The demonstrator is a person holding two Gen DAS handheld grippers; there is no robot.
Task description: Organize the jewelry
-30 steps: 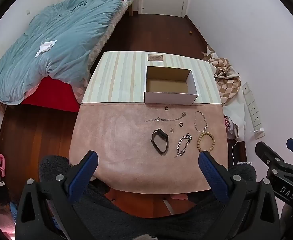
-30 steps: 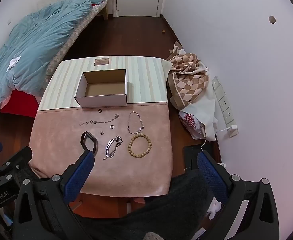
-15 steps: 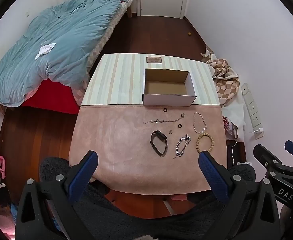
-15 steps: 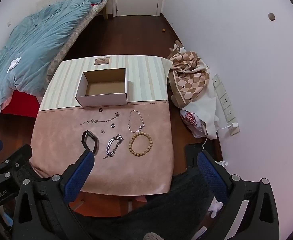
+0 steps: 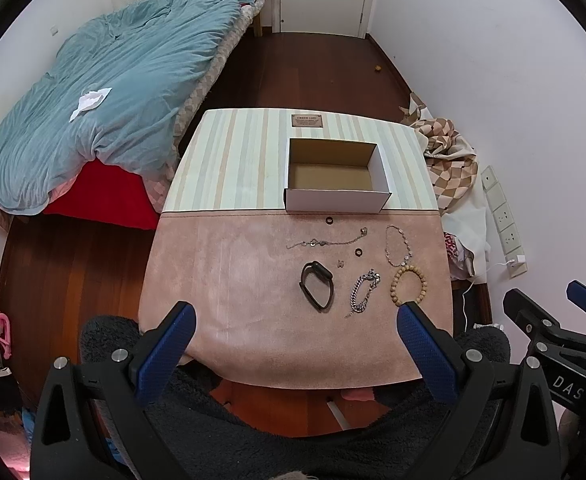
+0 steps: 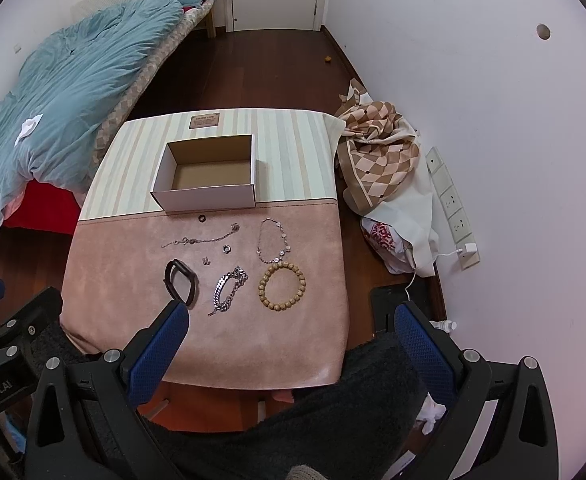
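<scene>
An empty open white box (image 5: 335, 176) (image 6: 209, 176) stands on the striped far half of the table. On the pink near half lie a black band (image 5: 317, 286) (image 6: 180, 282), a silver chain bracelet (image 5: 363, 292) (image 6: 229, 288), a wooden bead bracelet (image 5: 409, 284) (image 6: 282, 286), a thin necklace (image 5: 325, 242) (image 6: 201, 238), a disc-link chain (image 5: 399, 246) (image 6: 271, 240) and small rings (image 5: 359, 253) (image 6: 226, 248). My left gripper (image 5: 293, 332) and right gripper (image 6: 289, 332) are both open and empty, held high above the table's near edge.
A bed with a blue duvet (image 5: 105, 92) stands left of the table. A checked cloth (image 6: 377, 152) and a bag (image 6: 389, 240) lie on the floor at the right, beside a wall power strip (image 6: 451, 204). Dark wooden floor (image 5: 305, 68) runs to the door.
Both grippers have risen and drawn back slightly, so the table looks a little smaller. Nothing on the table has moved.
</scene>
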